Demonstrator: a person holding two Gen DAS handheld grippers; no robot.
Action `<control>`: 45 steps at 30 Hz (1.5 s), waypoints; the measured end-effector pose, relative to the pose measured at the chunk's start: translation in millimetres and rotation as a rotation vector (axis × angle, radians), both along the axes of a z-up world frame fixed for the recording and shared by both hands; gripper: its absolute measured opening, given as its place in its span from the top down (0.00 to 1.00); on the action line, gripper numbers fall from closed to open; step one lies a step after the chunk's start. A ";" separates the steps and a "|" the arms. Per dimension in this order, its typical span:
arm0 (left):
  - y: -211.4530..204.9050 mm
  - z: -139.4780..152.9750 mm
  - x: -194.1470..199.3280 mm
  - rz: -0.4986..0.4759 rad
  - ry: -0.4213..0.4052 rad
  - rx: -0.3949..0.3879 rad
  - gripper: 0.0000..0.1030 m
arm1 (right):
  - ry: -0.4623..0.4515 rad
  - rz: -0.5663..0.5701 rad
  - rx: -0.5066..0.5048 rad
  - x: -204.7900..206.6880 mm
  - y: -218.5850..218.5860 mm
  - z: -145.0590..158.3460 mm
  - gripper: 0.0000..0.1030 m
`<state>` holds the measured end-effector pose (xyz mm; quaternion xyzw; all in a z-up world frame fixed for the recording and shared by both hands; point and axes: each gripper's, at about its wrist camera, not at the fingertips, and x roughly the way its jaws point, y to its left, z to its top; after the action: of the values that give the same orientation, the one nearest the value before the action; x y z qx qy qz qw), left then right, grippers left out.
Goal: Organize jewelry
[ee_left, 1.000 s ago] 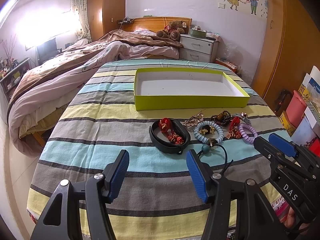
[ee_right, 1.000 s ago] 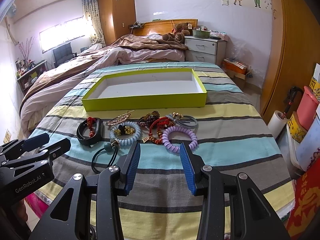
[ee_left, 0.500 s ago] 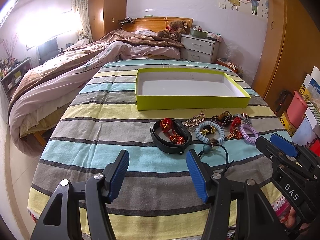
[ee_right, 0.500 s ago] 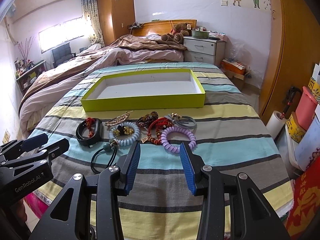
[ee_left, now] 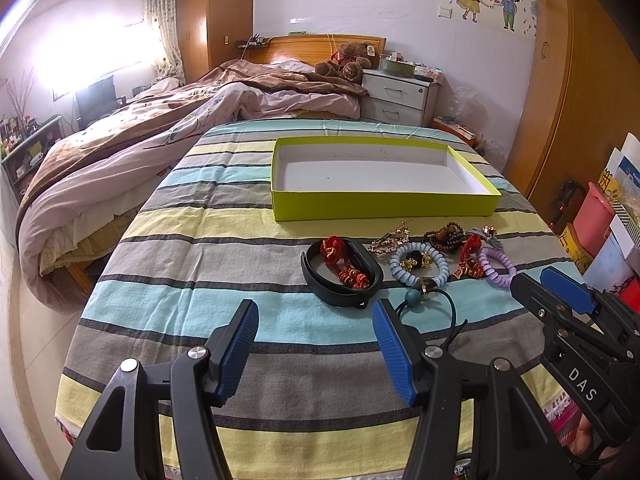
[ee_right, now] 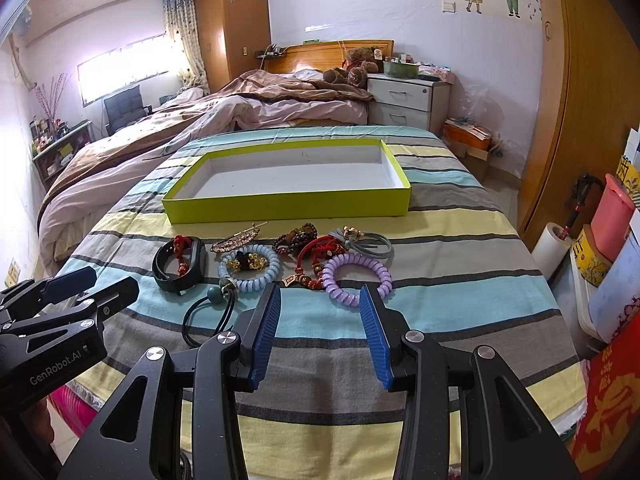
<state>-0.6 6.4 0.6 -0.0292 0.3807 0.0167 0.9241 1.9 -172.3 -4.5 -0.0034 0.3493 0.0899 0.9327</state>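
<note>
An empty yellow-green tray (ee_left: 384, 206) (ee_right: 288, 208) lies on the striped cloth. In front of it lies a row of jewelry: a black band (ee_left: 316, 276) (ee_right: 162, 268) with a red bead bracelet (ee_left: 346, 268), a pale blue coil tie (ee_left: 438, 264) (ee_right: 266, 278), a purple coil tie (ee_left: 498, 270) (ee_right: 356, 268), a dark bead bracelet (ee_right: 296, 238), a black cord with a teal bead (ee_left: 412, 296) (ee_right: 214, 296). My left gripper (ee_left: 314, 344) is open and empty, just short of the black band. My right gripper (ee_right: 320, 332) is open and empty, just short of the purple tie.
The striped cloth (ee_left: 224, 240) covers a table whose near edge is right below both grippers. A bed with rumpled covers (ee_left: 140, 140) stands to the left. Boxes and a pink bin (ee_right: 612, 216) crowd the floor on the right. A wooden wardrobe (ee_right: 592, 100) lines the right wall.
Both grippers have crept slightly forward toward the jewelry row. Both stay open. No item has moved.
</note>
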 end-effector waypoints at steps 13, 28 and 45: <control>0.7 0.0 -1.1 0.000 -0.001 0.001 0.43 | -0.001 0.002 -0.001 0.0 0.0 0.1 0.59; -0.7 0.1 -1.0 0.000 -0.001 0.001 0.43 | -0.003 0.004 -0.003 -1.2 1.8 0.2 0.59; 16.2 2.2 4.1 -0.032 0.016 -0.088 0.43 | 0.066 0.119 0.117 4.1 0.9 -6.4 0.59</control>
<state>3.5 22.6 2.8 -0.0637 0.3889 -0.0148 0.9190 6.1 -171.4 -10.9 0.0332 0.3729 0.1657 0.9123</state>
